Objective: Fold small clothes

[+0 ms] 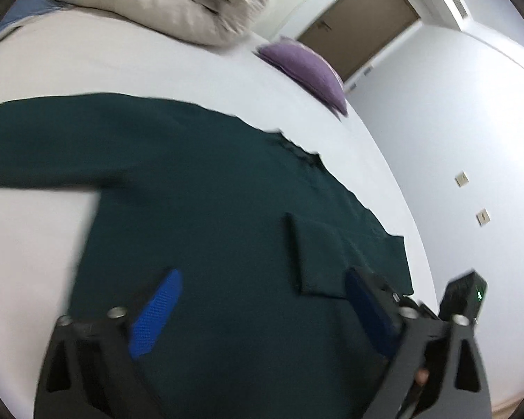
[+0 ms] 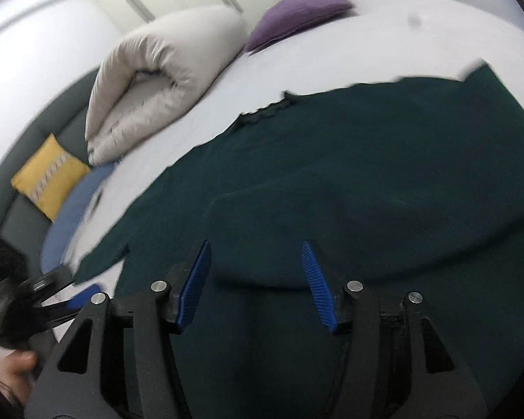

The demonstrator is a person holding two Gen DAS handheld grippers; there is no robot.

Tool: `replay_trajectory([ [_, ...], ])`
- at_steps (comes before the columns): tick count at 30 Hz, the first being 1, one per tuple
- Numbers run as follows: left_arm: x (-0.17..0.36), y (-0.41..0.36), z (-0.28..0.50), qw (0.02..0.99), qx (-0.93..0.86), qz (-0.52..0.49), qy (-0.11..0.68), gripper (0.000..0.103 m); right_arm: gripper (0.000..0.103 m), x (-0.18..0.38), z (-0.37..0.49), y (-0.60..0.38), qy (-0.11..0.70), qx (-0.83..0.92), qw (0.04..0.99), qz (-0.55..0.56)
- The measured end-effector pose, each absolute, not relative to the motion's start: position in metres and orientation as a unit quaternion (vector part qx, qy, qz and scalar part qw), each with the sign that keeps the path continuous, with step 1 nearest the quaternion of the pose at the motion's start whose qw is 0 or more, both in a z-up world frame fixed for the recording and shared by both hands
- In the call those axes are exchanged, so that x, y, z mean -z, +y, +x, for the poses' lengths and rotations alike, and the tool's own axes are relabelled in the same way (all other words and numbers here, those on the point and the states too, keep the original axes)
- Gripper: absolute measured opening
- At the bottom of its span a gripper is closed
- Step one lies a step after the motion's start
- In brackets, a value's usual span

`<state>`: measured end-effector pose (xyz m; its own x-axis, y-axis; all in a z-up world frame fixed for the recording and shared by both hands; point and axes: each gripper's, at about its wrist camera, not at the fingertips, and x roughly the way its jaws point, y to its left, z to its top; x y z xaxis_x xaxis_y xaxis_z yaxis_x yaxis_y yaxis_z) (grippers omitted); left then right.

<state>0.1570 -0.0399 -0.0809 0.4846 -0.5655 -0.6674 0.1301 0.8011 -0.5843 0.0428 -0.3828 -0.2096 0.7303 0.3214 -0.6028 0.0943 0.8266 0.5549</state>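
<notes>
A dark green sweater (image 1: 199, 181) lies flat on the white bed (image 1: 87, 66). One sleeve (image 1: 35, 146) reaches out to the left, and the other sleeve (image 1: 314, 255) is folded across the body, cuff end up. My left gripper (image 1: 263, 274) hovers low over the sweater's body, open, with nothing between its blue pads (image 1: 157, 310). In the right wrist view the sweater (image 2: 384, 160) fills the middle, its folded sleeve (image 2: 332, 223) a raised hump. My right gripper (image 2: 255, 244) is open just in front of that hump and holds nothing. The left gripper (image 2: 52, 300) shows blurred at the lower left.
A rolled beige duvet (image 2: 150, 80) and a purple pillow (image 2: 297, 14) lie at the far side of the bed. A yellow cushion (image 2: 49, 174) and a blue cushion (image 2: 73, 216) sit by the grey headboard (image 2: 21, 132). The bed's edge and a wall (image 1: 454, 132) are close on the right.
</notes>
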Motion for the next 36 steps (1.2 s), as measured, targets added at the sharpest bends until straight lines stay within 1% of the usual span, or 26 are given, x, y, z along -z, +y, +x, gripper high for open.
replay_trajectory([
  [2, 0.088, -0.067, 0.171, 0.819, 0.223, -0.229, 0.477, 0.081, 0.053, 0.207, 0.032, -0.410, 0.350, -0.061, 0.873, 0.334],
  [5, 0.107, -0.110, 0.196, 0.800, 0.237, -0.218, 0.506, 0.073, 0.054, 0.221, 0.006, -0.450, 0.338, -0.045, 0.853, 0.396],
  [7, 0.118, -0.133, 0.210, 0.793, 0.246, -0.206, 0.518, 0.065, 0.054, 0.222, -0.010, -0.477, 0.325, -0.044, 0.839, 0.434],
  [8, 0.122, -0.140, 0.213, 0.790, 0.247, -0.200, 0.524, 0.056, 0.054, 0.226, -0.018, -0.488, 0.316, -0.044, 0.833, 0.453],
  [9, 0.127, -0.148, 0.217, 0.789, 0.245, -0.191, 0.531, 0.048, 0.053, 0.228, -0.024, -0.497, 0.306, -0.048, 0.828, 0.467],
  [10, 0.129, -0.152, 0.217, 0.790, 0.243, -0.184, 0.531, 0.045, 0.053, 0.229, -0.022, -0.500, 0.302, -0.050, 0.827, 0.472],
  [11, 0.130, -0.156, 0.217, 0.795, 0.239, -0.171, 0.531, 0.037, 0.053, 0.230, -0.026, -0.508, 0.297, -0.049, 0.826, 0.477],
  [12, 0.131, -0.158, 0.218, 0.798, 0.234, -0.161, 0.532, 0.026, 0.053, 0.230, -0.027, -0.512, 0.294, -0.048, 0.826, 0.479],
  [15, 0.131, -0.154, 0.223, 0.798, 0.233, -0.160, 0.533, 0.011, 0.053, 0.231, -0.023, -0.524, 0.287, -0.046, 0.821, 0.491],
  [20, 0.103, -0.139, 0.229, 0.822, 0.236, -0.148, 0.497, 0.009, 0.053, 0.231, -0.011, -0.537, 0.281, -0.032, 0.813, 0.508],
  [25, 0.074, -0.106, 0.250, 0.861, 0.202, -0.165, 0.437, 0.008, 0.054, 0.225, 0.003, -0.548, 0.268, -0.017, 0.804, 0.531],
  [30, 0.086, -0.085, 0.262, 0.865, 0.187, -0.164, 0.435, 0.008, 0.054, 0.222, 0.028, -0.552, 0.272, -0.011, 0.793, 0.545],
  [36, 0.117, -0.081, 0.266, 0.860, 0.174, -0.162, 0.452, 0.008, 0.052, 0.221, 0.033, -0.573, 0.245, 0.041, 0.790, 0.560],
])
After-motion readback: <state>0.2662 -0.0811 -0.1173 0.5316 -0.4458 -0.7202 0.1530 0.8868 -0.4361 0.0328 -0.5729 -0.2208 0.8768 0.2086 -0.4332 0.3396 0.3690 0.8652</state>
